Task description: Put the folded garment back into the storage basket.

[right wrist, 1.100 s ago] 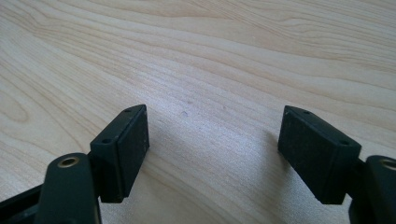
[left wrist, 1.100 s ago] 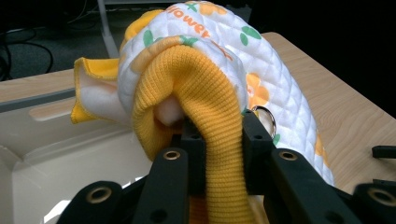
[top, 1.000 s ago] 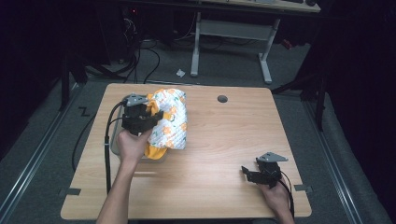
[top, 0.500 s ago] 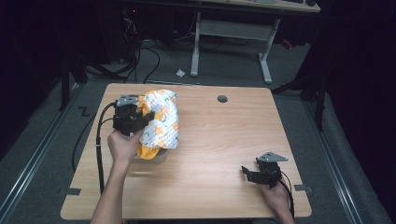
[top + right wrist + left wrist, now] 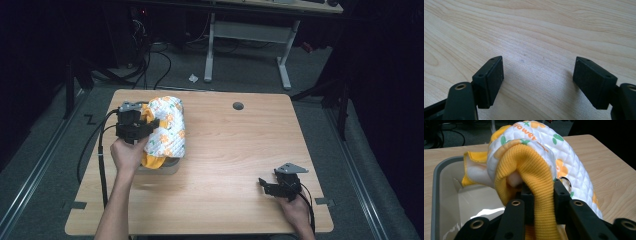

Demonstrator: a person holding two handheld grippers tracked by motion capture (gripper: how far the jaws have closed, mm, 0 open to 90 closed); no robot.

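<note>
Left forearm point(image 5: 116, 210) runs up from the bottom edge toward twelve o'clock, hand point(image 5: 128, 154) wrapped around the left gripper point(image 5: 145, 125), whose jaws point to about three o'clock and are clamped tight on a fold of ribbed yellow fabric point(image 5: 534, 182). Over at five o'clock, the right hand point(image 5: 296, 212) sits low, only wrist and knuckles in view, holding the right gripper point(image 5: 270, 186) close above the tabletop, jaws spread wide apart, aimed toward nine o'clock, nothing between them.

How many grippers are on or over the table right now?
2. The left gripper is at the table's far left, shut on a flowered cloth over a grey bin. The right gripper rests open near the right front corner.
</note>
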